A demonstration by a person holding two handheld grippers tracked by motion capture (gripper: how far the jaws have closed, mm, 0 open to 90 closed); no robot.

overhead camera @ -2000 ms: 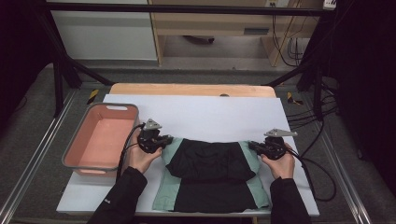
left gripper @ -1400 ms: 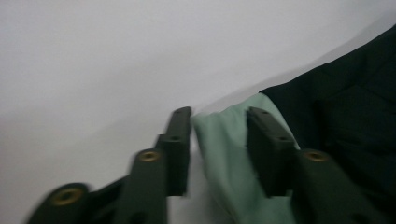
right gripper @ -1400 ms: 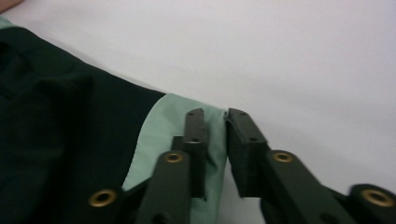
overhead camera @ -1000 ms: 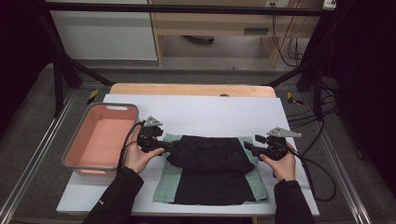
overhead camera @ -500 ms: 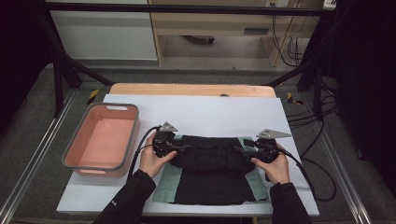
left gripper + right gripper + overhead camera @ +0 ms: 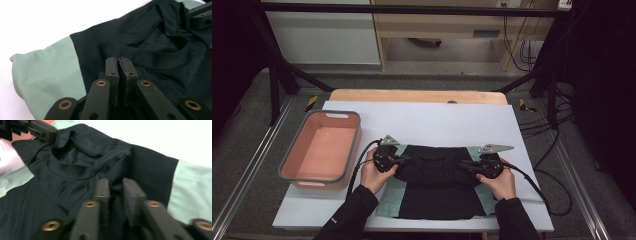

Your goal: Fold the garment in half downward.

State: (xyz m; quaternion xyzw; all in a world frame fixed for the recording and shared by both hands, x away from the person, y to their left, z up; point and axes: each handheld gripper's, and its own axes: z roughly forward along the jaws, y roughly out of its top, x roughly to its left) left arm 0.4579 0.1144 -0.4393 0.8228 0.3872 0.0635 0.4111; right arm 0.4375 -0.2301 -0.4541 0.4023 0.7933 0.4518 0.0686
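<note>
A black shirt (image 6: 434, 172) with pale green sleeves (image 6: 391, 192) lies flat on the white table cover, its collar (image 6: 172, 42) towards the far side. My left gripper (image 6: 401, 161) lies on the shirt's left shoulder. Its jaws have just been closing and now stand together (image 6: 118, 60) on a ridge of black cloth. My right gripper (image 6: 464, 166) rests on the other shoulder. Its jaws (image 6: 115, 182) have also just been closing, with black cloth (image 6: 70, 165) bunched in the narrow gap between them. Each gripper points inward at the other.
A pink tray with a grey rim (image 6: 292, 172) stands at the left of the table. A wooden board edge (image 6: 417, 95) runs along the far side. Cables (image 6: 557, 200) trail off to the right. Bare white cover (image 6: 437, 122) lies beyond the shirt.
Both hands have slid inward from the sleeves onto the shoulders beside the collar. Both pairs of jaws have closed, and the cloth near the collar has bunched up.
</note>
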